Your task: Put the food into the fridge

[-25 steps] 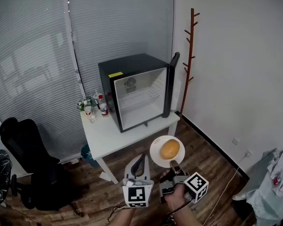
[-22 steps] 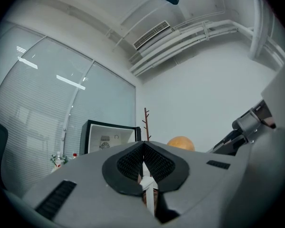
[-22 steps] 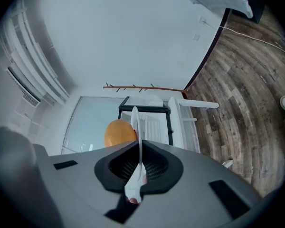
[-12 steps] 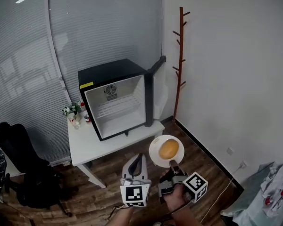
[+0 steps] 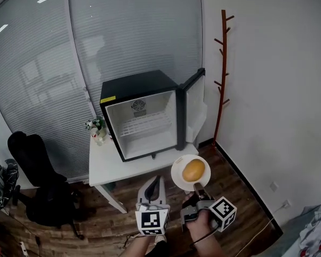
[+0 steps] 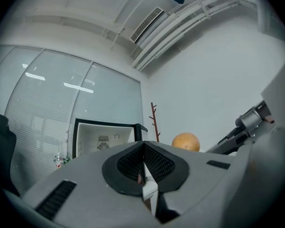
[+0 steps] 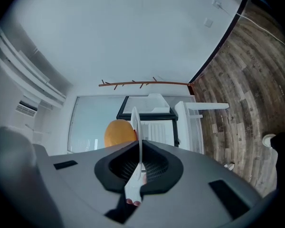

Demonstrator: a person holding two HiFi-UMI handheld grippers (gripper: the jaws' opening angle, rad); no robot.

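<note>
Pinches the rim of a thin white round plate (image 5: 177, 176) with the right gripper (image 5: 196, 187), jaws pressed tight on it. Carries a round orange-yellow food (image 5: 193, 170) on top. Holds the left gripper (image 5: 156, 182) just beside, pressed together, nothing in it. Up ahead, well apart: small black fridge (image 5: 129, 89) on a white table (image 5: 104, 166), door (image 5: 195, 108) wide open. Best to hold the plate flat and go slow, so no rolling off. Aim for the white wire shelf (image 5: 144, 126) inside.

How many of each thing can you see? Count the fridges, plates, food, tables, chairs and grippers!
fridge: 1
plate: 1
round orange food: 1
table: 1
chair: 1
grippers: 2 (left gripper, right gripper)
Total: 7
</note>
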